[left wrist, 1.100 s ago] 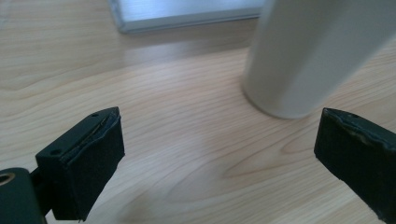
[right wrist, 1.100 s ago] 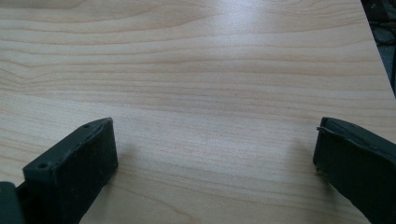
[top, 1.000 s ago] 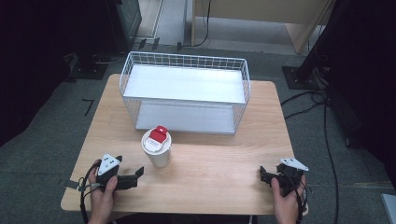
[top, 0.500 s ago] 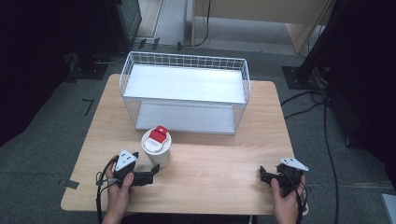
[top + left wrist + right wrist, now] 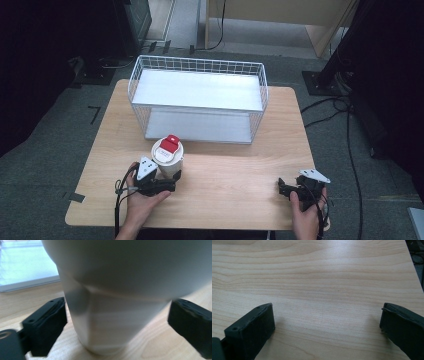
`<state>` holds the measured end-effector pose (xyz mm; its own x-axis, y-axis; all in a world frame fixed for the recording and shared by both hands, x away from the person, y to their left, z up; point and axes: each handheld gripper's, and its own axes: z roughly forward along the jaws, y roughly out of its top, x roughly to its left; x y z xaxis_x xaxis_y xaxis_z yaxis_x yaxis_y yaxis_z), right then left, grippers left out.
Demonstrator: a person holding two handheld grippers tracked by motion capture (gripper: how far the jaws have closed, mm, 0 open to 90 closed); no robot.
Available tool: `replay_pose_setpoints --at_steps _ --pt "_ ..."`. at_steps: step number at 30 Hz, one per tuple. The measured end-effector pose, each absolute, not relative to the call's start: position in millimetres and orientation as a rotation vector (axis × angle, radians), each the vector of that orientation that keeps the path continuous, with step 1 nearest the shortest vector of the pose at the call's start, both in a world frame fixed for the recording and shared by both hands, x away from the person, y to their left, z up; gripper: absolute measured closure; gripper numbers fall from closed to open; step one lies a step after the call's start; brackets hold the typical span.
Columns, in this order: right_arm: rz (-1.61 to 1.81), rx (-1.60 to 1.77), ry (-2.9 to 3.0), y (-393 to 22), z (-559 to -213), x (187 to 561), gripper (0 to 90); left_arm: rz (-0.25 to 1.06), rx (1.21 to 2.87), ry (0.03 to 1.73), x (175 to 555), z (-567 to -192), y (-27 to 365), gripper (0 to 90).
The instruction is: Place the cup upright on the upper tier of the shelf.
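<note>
The wooden table (image 5: 240, 165) occupied the centre of the high view, its grain also running across the right gripper view behind the jaws. On its far half, in the upper middle of the frame, stood a white wire basket (image 5: 197, 100) with a pale flat liner on its floor. Just below the basket's lower left corner, a white cup (image 5: 168, 159) stood upright on the table, with a red item (image 5: 167, 146) resting on its top.

At the lower left of the high view, the left gripper (image 5: 167, 184) lay low on the table beside the cup's base, held by a hand (image 5: 142, 205). In the left gripper view the cup (image 5: 115, 302) rose close between the two black jaws, which were spread on either side of its lower body; a narrow gap showed at the right jaw, and contact at the left jaw could not be determined.

At the lower right of the high view, the right gripper (image 5: 282, 187) rested near the table's front edge, well apart from the cup. In the right gripper view its jaws were spread wide over bare wood, with nothing between them.
</note>
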<state>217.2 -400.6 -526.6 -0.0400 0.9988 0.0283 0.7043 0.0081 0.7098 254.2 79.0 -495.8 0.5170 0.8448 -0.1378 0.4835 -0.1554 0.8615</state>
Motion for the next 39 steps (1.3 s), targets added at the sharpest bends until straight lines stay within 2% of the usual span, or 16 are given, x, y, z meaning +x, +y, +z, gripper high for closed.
replay_pose_setpoints --at_steps 10,26,33,39 --pt "0.777 1.746 1.795 -400.6 -526.6 217.2 0.0 0.484 1.754 1.086 260.9 -491.4 76.4 7.7" --pt "0.777 1.744 1.796 -400.7 -526.7 217.3 0.0 0.582 1.75 1.013 264.4 -485.4 67.4 11.6" --pt "0.777 1.745 1.796 -400.7 -526.6 217.3 0.0 0.613 1.692 0.98 264.4 -473.1 67.9 11.6" --pt "0.777 1.745 1.796 -400.7 -526.6 217.3 0.0 0.665 1.631 0.926 264.3 -448.3 66.2 11.5"
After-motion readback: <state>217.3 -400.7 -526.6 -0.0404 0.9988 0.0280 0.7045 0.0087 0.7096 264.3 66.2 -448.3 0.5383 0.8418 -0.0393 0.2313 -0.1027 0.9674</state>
